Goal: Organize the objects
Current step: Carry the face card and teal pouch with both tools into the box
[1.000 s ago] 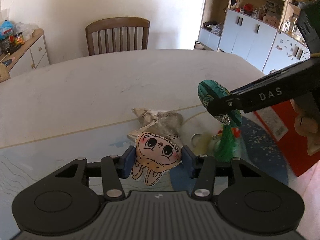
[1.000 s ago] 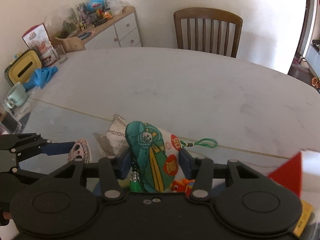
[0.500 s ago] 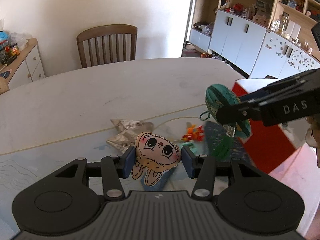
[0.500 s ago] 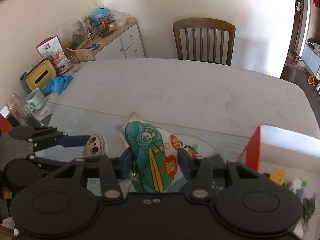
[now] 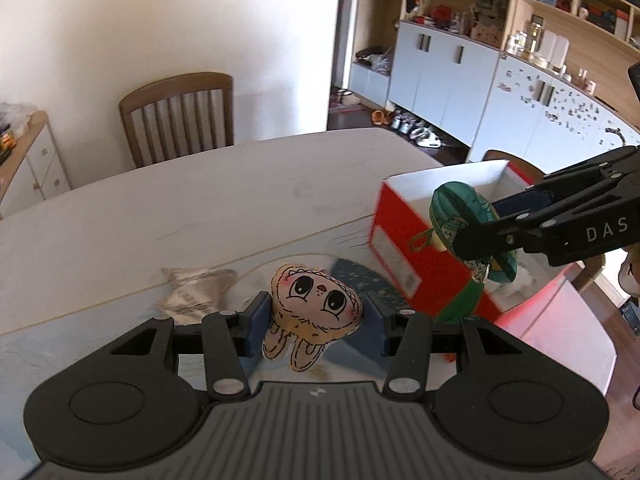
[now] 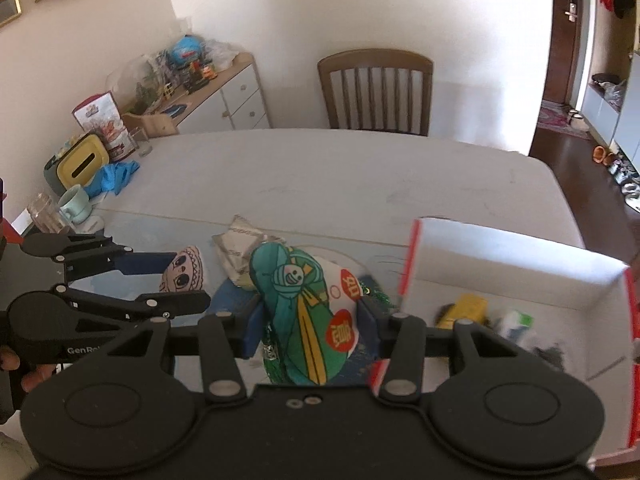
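Bunny charm (image 5: pixel 316 312) hanging clamped in left claw (image 5: pixel 318 314) above desk (image 5: pixel 160 216), green pouch (image 6: pixel 306 312) sitting pinched in right claw (image 6: pixel 310 320) beside red box (image 6: pixel 516 276), crumpled wrapper (image 5: pixel 196 290) lying below.

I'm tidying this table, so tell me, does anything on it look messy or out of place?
Yes: a crumpled silver wrapper lies loose on the table, outside the red box. The box's contents are blurred.
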`<state>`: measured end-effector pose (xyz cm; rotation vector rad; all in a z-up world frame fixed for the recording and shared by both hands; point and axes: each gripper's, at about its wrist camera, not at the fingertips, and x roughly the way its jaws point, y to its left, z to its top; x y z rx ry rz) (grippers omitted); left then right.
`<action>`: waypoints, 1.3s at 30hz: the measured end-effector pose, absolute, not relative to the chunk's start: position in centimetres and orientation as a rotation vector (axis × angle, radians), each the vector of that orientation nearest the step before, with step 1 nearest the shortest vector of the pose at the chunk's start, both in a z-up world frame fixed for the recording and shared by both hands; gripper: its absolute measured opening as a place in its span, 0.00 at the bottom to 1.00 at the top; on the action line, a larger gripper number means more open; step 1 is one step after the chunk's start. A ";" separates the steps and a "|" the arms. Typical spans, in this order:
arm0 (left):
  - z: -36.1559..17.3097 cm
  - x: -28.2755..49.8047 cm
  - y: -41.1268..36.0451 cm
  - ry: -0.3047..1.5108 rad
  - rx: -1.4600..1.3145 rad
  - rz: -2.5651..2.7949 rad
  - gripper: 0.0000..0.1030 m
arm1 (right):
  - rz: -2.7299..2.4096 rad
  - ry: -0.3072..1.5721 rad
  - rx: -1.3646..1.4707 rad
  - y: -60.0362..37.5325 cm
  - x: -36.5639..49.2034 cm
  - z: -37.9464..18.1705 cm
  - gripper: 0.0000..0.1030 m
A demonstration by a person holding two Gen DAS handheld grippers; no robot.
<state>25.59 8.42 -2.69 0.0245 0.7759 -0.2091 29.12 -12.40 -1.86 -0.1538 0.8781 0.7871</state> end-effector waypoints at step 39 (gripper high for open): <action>-6.3 34.0 -14.7 0.900 0.225 -0.364 0.48 | 0.641 0.941 -0.208 -29.7 39.2 -7.8 0.46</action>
